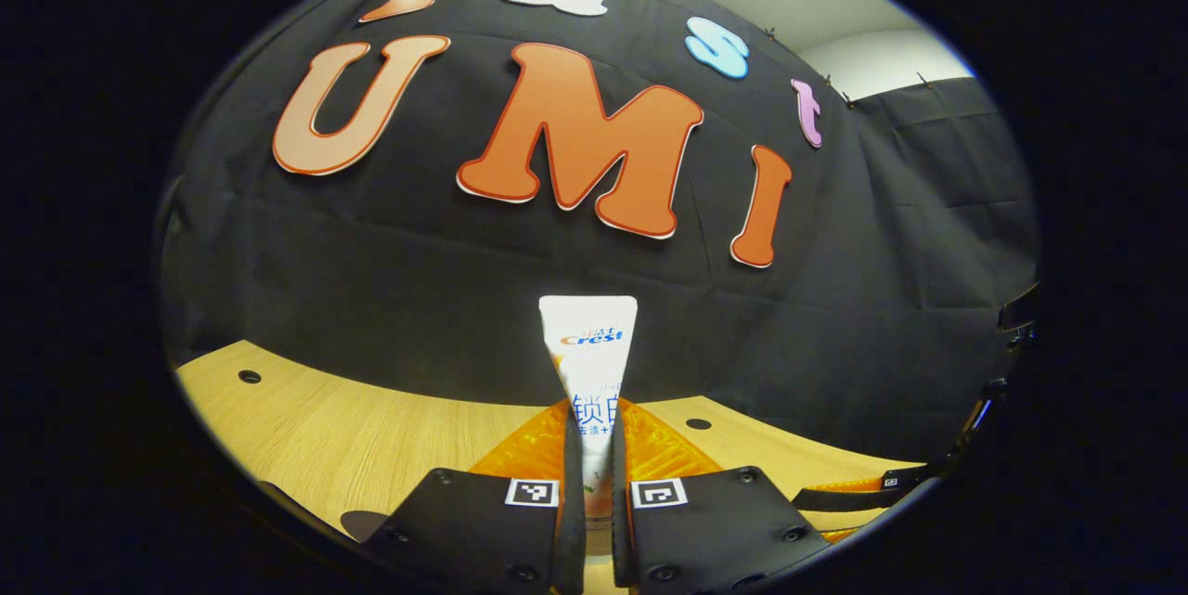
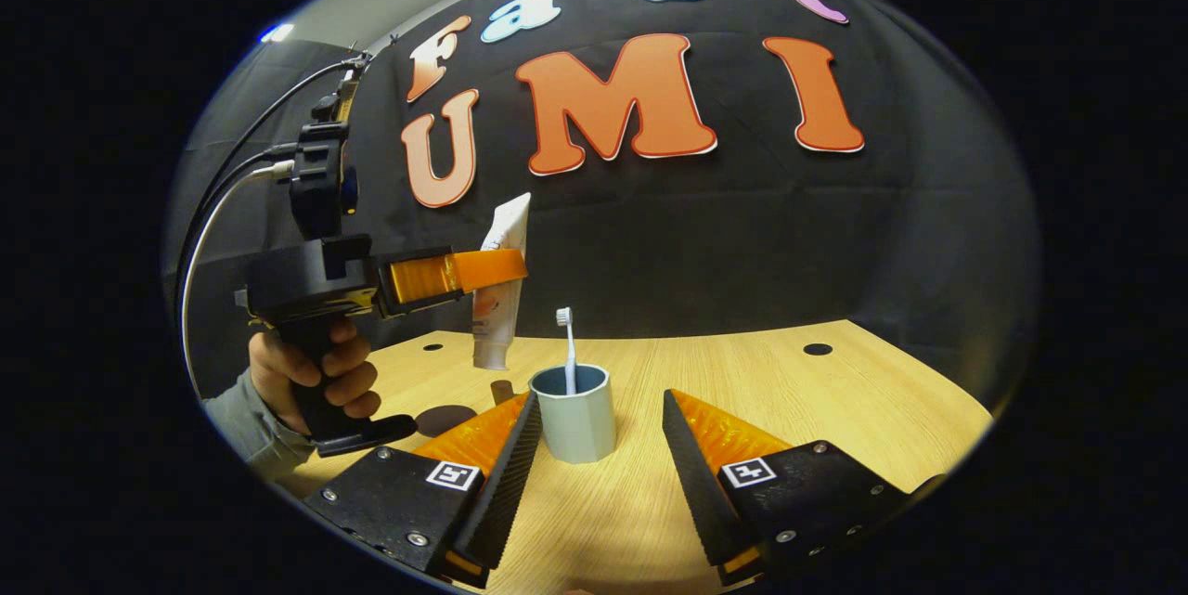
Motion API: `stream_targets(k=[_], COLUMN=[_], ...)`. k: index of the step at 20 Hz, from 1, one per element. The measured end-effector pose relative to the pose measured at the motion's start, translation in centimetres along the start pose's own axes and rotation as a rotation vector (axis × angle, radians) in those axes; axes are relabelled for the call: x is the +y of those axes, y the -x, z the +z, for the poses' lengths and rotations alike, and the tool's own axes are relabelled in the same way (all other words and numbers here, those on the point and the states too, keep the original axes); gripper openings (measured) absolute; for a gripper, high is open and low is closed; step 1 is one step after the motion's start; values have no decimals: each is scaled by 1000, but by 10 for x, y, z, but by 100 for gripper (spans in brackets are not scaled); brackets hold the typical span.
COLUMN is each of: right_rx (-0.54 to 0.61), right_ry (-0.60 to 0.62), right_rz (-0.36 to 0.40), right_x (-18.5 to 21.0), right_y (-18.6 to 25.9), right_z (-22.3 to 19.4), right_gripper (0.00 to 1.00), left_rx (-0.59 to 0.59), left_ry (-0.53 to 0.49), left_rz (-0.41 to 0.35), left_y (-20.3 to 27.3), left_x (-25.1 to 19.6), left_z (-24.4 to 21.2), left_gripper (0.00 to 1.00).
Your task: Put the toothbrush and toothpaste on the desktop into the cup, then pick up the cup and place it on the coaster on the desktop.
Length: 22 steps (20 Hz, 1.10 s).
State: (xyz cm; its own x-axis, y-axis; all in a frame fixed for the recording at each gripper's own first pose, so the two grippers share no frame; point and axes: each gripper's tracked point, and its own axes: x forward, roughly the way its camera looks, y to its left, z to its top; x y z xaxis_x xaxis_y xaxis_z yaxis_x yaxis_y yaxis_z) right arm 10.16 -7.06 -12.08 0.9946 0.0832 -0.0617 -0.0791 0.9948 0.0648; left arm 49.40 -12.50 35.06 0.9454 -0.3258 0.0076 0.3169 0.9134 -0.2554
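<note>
The left gripper (image 1: pixel 594 484) was clamped on the toothpaste (image 1: pixel 590 349), both fingers pressed against the tube's lower half, with the flat crimped end standing up above the fingertips. In the right gripper view that same gripper (image 2: pixel 501 268) was held aloft by a hand (image 2: pixel 316 372) in a grey sleeve, and the tube (image 2: pixel 497 298) hung nearly upright with its cap end down, clear of the desk (image 2: pixel 789 409) and just left of the cup (image 2: pixel 575 414).

The right gripper (image 2: pixel 599 428) stood wide, its two fingers spread to either side of the cup. The left finger looked very near the cup's wall, though whether it touched could not be told; the right finger was apart from it.

The pale blue cup stood upright on the wooden desk. The toothbrush (image 2: pixel 567 349) stood in it, bristle head up above the rim.

A dark round coaster (image 2: pixel 445 419) lay flat on the desk left of the cup, below the raised left gripper.
</note>
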Motion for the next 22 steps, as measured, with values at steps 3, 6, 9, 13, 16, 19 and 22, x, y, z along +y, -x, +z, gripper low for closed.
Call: stream_targets(k=[3,6,9,13,16,19,22], right_rx=[-14,-18,-13,-12,-6,-10,0], right_ry=[-16,-24,-42,-41,-54,-45,-54], right_rz=[-11,-22,-30,-40,-39,-40,-42], right_x=[-8,-17,-23,-31,-31,-31,-31], right_y=[6,8,11,11,11,12,12], right_z=[5,3,0,-3,-5,-5,-9], right_gripper=[80,80,80,80,80,80,80], left_rx=[-49,-43,-40,-16,24,65,102], left_ry=[33,45,89,82,77,63,28], left_rz=[-17,-1,9,59,77,45,40], left_y=[-12,-21,-28,-31,-33,-32,-26], left_x=[-8,-8,-6,7,11,2,0], left_z=[3,-9,-21,-39,-55,-66,-73], left_gripper=[14,14,15,17,19,22,34])
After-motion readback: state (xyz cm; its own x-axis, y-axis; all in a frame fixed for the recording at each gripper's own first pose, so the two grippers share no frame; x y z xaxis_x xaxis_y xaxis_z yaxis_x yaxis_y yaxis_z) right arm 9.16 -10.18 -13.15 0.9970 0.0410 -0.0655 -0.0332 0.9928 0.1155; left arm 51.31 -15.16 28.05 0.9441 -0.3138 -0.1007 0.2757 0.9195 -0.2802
